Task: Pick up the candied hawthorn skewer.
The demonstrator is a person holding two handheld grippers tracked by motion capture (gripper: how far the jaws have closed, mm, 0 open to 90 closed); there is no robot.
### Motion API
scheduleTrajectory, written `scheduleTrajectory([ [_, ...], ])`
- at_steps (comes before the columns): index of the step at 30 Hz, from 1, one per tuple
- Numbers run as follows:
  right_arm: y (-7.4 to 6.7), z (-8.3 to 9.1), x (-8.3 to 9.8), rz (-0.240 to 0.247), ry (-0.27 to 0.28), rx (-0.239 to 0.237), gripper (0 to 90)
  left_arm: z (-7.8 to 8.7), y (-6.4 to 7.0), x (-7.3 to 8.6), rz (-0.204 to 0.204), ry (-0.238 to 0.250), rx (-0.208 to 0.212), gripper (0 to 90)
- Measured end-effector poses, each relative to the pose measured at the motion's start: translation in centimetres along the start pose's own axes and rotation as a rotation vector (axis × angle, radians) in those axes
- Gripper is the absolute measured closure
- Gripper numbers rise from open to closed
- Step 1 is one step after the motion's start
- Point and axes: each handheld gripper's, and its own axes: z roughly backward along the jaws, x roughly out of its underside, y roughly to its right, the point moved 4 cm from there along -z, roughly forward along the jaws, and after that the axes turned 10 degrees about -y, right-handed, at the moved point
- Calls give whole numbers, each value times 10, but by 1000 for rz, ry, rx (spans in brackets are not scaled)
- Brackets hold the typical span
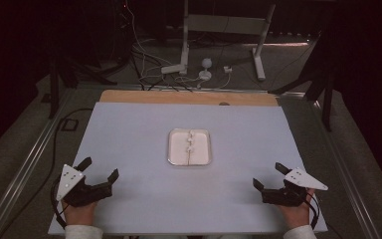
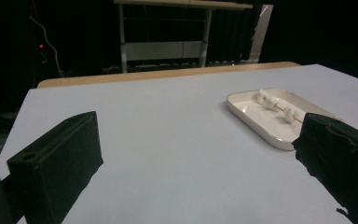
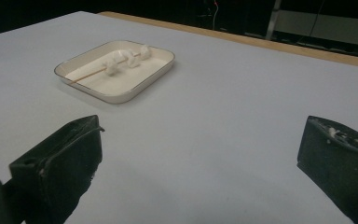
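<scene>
Glossy white tray (image 1: 175, 147), matt pale table sheet (image 1: 129, 129), wooden table edge (image 1: 144, 96)

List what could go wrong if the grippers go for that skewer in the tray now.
1. The skewer is thin and lies flat in the shallow tray; open jaws may slide over it or pinch only a white piece threaded on it.
2. The tray sits loose on the smooth table, so a push from the left gripper or right gripper could shove it.
3. The pieces look soft and might crush or slip along the stick.
</scene>
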Motion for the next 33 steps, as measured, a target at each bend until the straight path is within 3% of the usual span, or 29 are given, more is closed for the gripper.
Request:
scheduleTrajectory([
  [4,1,0,0,-11,7,-5,0,-1,-1,1,-8,-1,-12,9],
  [16,3,-3,-2,-24,25,2,0,0,1,-7,40,-56,-8,10],
  [25,4,-1,-2,-28,29,9,0,-9,8,-20,16,-96,16,9],
  [33,6,-2,-1,-31,25,15,0,-17,13,-32,11,-87,41,10],
])
